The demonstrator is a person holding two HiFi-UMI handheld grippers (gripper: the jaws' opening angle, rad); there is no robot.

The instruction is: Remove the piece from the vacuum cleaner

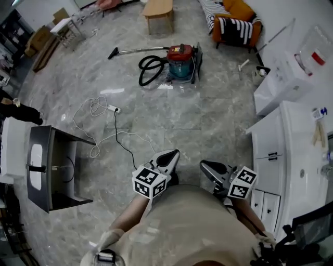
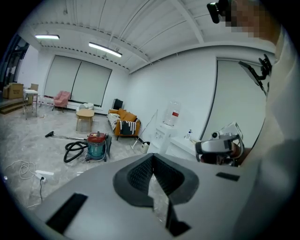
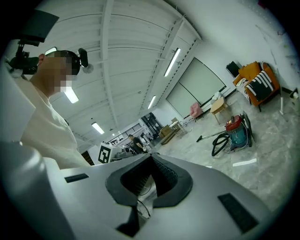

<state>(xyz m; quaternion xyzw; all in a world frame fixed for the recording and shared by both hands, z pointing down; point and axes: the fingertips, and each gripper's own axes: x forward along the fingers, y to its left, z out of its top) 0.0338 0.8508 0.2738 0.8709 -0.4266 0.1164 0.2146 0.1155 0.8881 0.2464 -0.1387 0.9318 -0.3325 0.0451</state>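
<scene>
Lower centre: I hold my left gripper (image 1: 174, 153) and right gripper (image 1: 204, 164) clenched and empty, likely for the approach. Upper centre, well apart: the vacuum cleaner (image 1: 181, 63), hose (image 1: 149, 71) at its left, untouched.

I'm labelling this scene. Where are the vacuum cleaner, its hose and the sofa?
vacuum cleaner (image 1: 180, 52): head view, red lid.
hose (image 1: 141, 71): head view, black loop.
sofa (image 1: 242, 9): head view, orange cushion.

Cream shirt (image 1: 192, 228); grey grippers (image 1: 169, 154) (image 1: 206, 165) with marker cubes (image 1: 150, 182) (image 1: 242, 183).
</scene>
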